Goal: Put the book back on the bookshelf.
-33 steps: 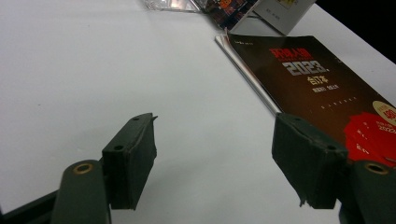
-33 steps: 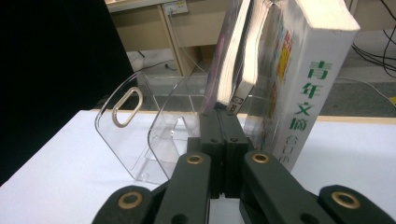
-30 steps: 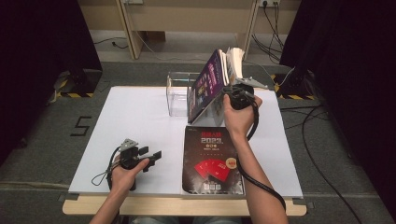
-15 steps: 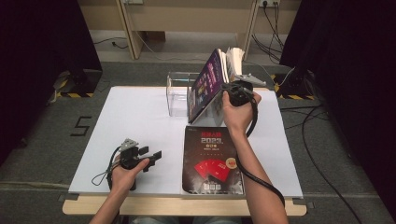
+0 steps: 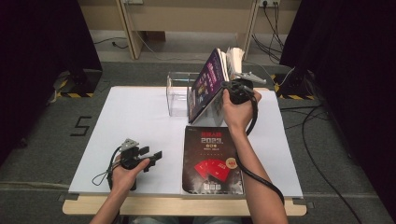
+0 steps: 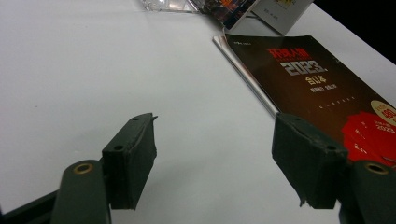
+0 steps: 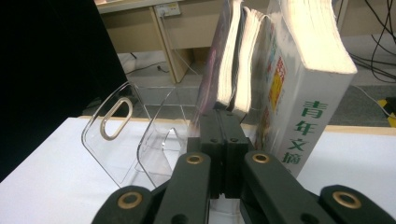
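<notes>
A dark book with a red "2023" cover (image 5: 212, 158) (image 6: 317, 79) lies flat near the table's front edge. Behind it a purple-covered magazine (image 5: 208, 84) (image 7: 212, 60) leans among other upright books beside a clear plastic book stand (image 5: 180, 93) (image 7: 121, 135). My right gripper (image 5: 226, 88) (image 7: 223, 116) is shut, its tips against the lower edge of the leaning magazines; whether a cover is pinched I cannot make out. My left gripper (image 5: 152, 151) (image 6: 217, 126) rests open on the white table, left of the dark book, with nothing between its jaws.
A thick white book with green characters (image 7: 303, 116) (image 5: 233, 53) stands right of the magazines. The white tabletop (image 5: 130, 116) spreads to the left of the stand. Cables and desk legs lie on the floor beyond the table.
</notes>
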